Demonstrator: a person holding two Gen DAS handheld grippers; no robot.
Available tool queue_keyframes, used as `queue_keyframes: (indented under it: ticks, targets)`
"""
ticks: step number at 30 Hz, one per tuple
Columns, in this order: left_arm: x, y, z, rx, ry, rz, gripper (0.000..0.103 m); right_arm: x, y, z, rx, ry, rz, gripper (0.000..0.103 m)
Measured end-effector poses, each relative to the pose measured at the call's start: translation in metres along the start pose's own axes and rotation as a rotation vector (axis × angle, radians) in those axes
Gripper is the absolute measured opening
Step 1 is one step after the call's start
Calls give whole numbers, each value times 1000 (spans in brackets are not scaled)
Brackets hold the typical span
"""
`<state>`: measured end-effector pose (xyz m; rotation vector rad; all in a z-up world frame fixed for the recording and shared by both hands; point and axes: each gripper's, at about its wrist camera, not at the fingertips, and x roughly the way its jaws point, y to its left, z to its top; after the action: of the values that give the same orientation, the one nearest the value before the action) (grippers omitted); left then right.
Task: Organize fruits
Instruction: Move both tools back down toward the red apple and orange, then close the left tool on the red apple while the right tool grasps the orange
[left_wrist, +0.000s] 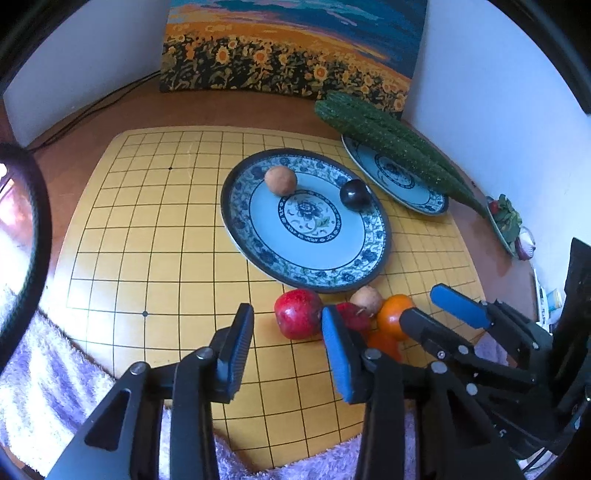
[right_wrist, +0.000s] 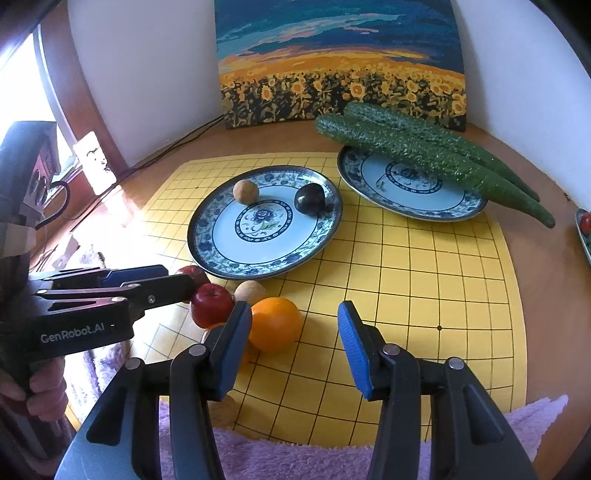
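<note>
Yellow gridded mat (left_wrist: 155, 229) under me, my left gripper (left_wrist: 286, 345) gapes empty just short of the red apple (left_wrist: 298, 313), so I'd straddle it squarely, clear of the orange (left_wrist: 397, 315), then lift to the plate (left_wrist: 236, 221) ahead; my right gripper (right_wrist: 293, 349) hangs unclenched.

Both grippers have black hinged arms with silver rivets. The left gripper (right_wrist: 184, 280) reads "GenRobot.AI" in white. The right gripper (right_wrist: 291, 347) carries ribbed blue pads (right_wrist: 351, 347).

a wooden table (right_wrist: 546, 258) carries a yellow grid board (right_wrist: 424, 266), a purple towel (right_wrist: 295, 458) and a sunflower painting (right_wrist: 340, 74)
</note>
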<state>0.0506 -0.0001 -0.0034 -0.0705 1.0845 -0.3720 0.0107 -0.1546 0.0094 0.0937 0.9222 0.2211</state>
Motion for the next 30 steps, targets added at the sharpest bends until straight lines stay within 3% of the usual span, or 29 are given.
queue_keyframes:
  ticks: [9,12,15,30]
  targets:
    - [3,-1,2,0,-7,-18,38,3,0,-1,10,18,17,50]
    - [3,-2,2,0,-7,-34,31,4,0,-2,14,25,27,50]
    - [3,-4,1,7,-13,-31,30,6,1,-2,15,31,40,49]
    - [1,-6,0,25,-33,-20,30,9,8,-1,10,40,81,34]
